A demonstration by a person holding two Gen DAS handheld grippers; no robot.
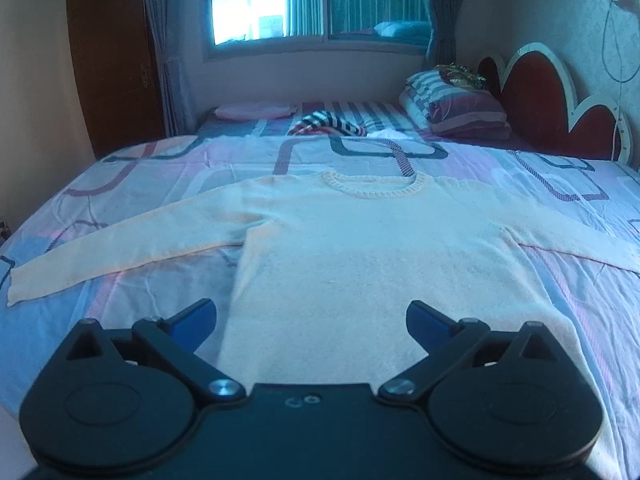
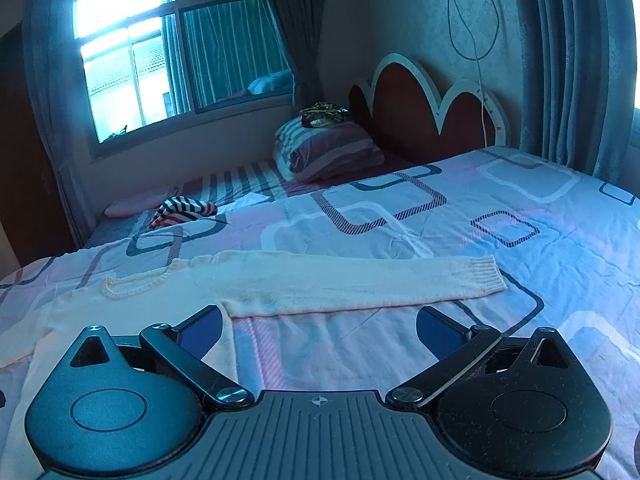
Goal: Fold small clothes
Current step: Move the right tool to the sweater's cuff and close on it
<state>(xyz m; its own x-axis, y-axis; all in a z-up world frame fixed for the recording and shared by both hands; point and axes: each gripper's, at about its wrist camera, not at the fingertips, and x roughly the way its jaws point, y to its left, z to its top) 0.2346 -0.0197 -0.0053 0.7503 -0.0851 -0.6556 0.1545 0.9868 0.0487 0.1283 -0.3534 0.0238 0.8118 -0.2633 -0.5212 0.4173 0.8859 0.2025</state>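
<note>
I hold my left gripper (image 1: 311,322) low over the hem end of the sweater (image 1: 360,256), its blue-padded fingers (image 1: 198,318) spread wide with nothing between them. My right gripper (image 2: 320,330) hangs just as wide and empty, its left finger over the sweater's side edge and its right finger over bare bedspread (image 2: 500,216).

The sweater is pale cream and lies flat, front up, on the patterned bedspread. From my left camera its ribbed neckline sits at 12 o'clock, one sleeve runs out toward 9 o'clock and the other toward 3 o'clock. From my right camera the right sleeve (image 2: 360,284) stretches straight toward 2 o'clock, ribbed cuff at the end. A striped pillow (image 2: 328,148) sits far off at 12 o'clock.
</note>
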